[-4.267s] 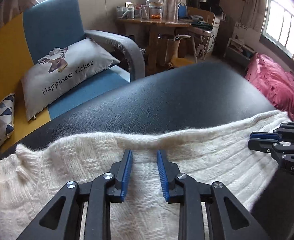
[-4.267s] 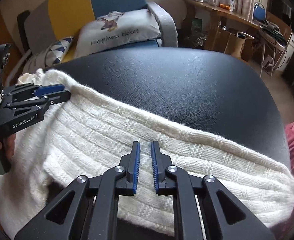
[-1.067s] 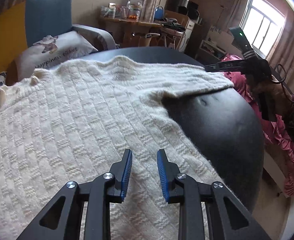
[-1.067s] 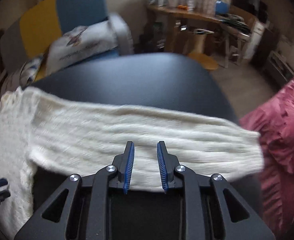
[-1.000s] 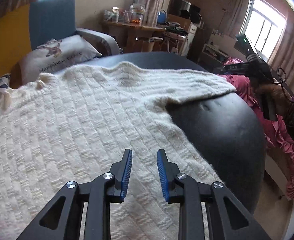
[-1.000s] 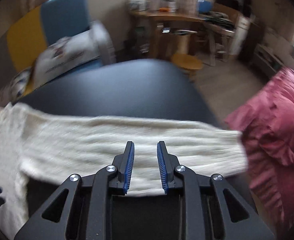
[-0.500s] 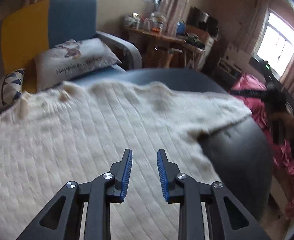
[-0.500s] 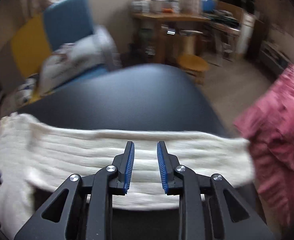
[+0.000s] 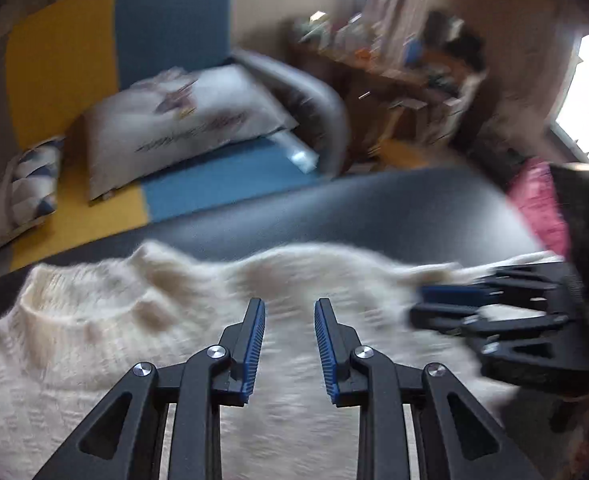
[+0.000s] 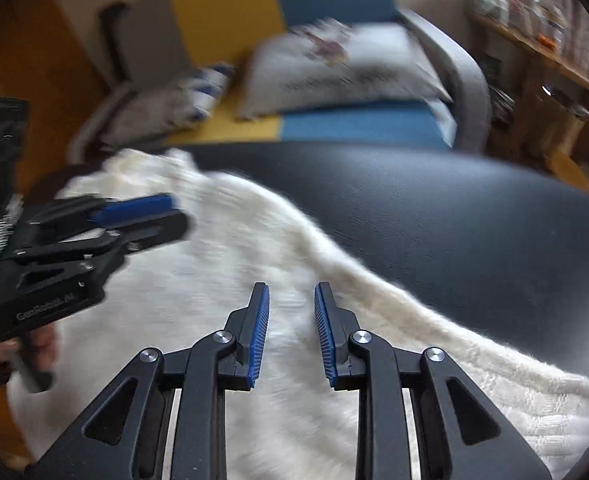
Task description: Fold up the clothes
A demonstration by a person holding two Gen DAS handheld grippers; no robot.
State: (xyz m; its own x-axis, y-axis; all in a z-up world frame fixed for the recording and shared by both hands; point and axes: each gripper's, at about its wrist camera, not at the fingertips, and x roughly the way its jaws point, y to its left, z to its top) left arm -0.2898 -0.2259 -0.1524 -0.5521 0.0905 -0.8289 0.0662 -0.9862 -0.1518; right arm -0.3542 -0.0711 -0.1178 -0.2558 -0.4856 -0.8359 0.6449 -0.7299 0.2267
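A cream knitted sweater (image 9: 134,360) lies spread on the black padded table (image 9: 374,208), its ribbed collar (image 9: 54,312) at the left. My left gripper (image 9: 288,308) hovers over the sweater's upper edge, jaws closing, nothing pinched between the pads. In the left wrist view the right gripper (image 9: 426,304) reaches in from the right, close by. In the right wrist view the right gripper (image 10: 292,292) hangs over the sweater (image 10: 214,280) near where a sleeve (image 10: 494,376) runs off right, jaws closing with only air between them. The left gripper (image 10: 178,212) shows at the left. Both views are blurred.
Beyond the table (image 10: 454,220) stands a blue and yellow sofa (image 9: 166,32) with a grey printed cushion (image 9: 182,120). A cluttered wooden table (image 9: 394,72) is at the back right, and a red cloth (image 9: 534,200) lies past the table's right edge. A hand (image 10: 34,344) grips the left tool.
Both grippers have swept fast across the sweater toward each other and now sit side by side near its collar end. The right one left the sleeve's far end, and its jaws narrowed slightly.
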